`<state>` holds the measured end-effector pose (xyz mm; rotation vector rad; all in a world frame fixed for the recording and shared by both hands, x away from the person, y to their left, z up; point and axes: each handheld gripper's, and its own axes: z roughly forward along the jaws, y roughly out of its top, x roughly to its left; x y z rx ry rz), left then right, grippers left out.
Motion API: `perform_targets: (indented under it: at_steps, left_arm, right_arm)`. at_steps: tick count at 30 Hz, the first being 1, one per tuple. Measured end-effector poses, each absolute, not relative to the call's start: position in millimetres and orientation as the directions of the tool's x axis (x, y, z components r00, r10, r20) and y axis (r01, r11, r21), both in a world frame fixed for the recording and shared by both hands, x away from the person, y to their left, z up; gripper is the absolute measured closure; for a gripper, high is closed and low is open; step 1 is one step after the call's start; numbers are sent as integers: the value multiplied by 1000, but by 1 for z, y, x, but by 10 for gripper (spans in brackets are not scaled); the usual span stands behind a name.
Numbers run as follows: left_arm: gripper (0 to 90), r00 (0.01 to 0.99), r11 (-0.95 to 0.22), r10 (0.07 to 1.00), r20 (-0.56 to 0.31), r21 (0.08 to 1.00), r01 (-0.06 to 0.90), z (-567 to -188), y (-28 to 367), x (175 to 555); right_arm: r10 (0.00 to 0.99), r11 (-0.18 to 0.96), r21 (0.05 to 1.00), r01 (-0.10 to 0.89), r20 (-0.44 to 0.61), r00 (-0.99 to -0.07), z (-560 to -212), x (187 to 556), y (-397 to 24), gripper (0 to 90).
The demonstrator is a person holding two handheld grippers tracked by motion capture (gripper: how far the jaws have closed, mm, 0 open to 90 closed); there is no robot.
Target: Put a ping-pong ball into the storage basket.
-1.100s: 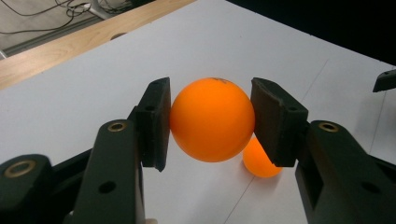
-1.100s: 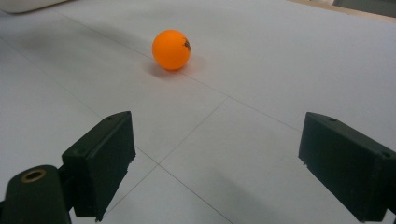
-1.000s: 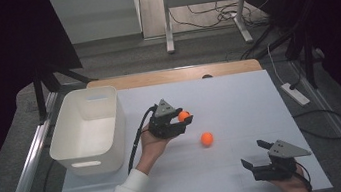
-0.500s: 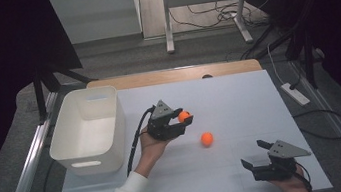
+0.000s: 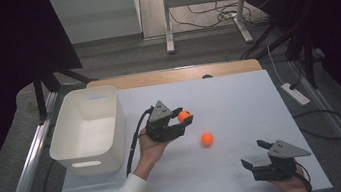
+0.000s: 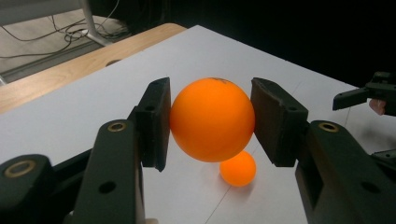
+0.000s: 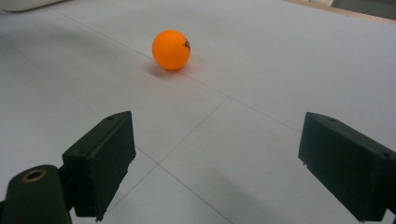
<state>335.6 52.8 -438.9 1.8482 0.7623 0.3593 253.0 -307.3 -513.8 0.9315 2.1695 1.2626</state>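
Orange and smooth, the held ball (image 6: 212, 119) sits between the two black pads (image 6: 156, 122) of the left gripper (image 5: 182, 118), which are closed on its two sides and carry it above the white table (image 5: 238, 91). The pads touch the ball only on a small area at each side, near its middle line, and most of its round surface is free. Just below and beyond these fingers, a second ball (image 5: 207, 139) lies loose on the table. To the outer side of the left hand (image 5: 152, 150), well apart from the fingertips, stands the white bin (image 5: 88, 133), which looks empty.

The right gripper (image 5: 253, 155) rests low near the front edge of the table with its jaws wide apart and nothing between them. In the right gripper view the loose ball is ahead of these fingers and a little to one side.

I think the main risk is a slip. The held ball is hard, light and round, so a quick swing toward the bin or a small loosening of the grip could let it pop out, bounce and roll off the table. The loose ball can also roll away if a jaw touches it off-centre.
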Motion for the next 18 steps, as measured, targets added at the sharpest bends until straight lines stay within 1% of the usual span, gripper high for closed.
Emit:
perform_targets:
  at_steps: [18]
  left_arm:
    - [504, 766, -238, 637, -87, 923, 302, -429, 54, 328]
  right_arm:
    - [745, 352, 878, 323, -55, -665, -514, 253, -307, 105]
